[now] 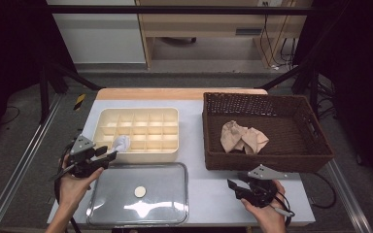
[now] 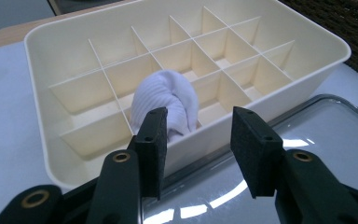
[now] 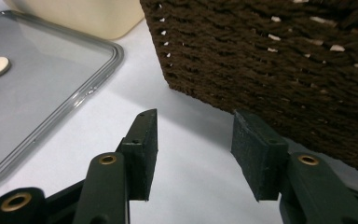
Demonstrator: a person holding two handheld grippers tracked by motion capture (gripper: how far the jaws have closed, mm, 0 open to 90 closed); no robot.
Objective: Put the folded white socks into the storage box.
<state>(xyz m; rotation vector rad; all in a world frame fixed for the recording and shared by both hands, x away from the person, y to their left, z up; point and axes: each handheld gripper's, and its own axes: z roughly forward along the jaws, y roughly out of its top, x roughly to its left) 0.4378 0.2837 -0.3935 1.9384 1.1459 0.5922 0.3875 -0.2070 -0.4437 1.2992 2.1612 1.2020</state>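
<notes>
White rolled sock [image 2: 168, 105] resting in a front-row compartment of the cream divided organiser box [image 2: 51, 51]. Left gripper [image 2: 198, 144] just before it, jaws apart and empty; right gripper [image 3: 193, 151] likewise spread, beside the wicker basket [image 3: 270, 56].

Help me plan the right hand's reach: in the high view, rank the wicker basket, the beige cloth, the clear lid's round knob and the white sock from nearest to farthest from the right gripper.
From the right gripper:
1. Wicker basket, its front wall just ahead.
2. Beige cloth, inside the basket.
3. Round knob, on the clear lid to the left.
4. White sock, in the divided box, far left.
</notes>
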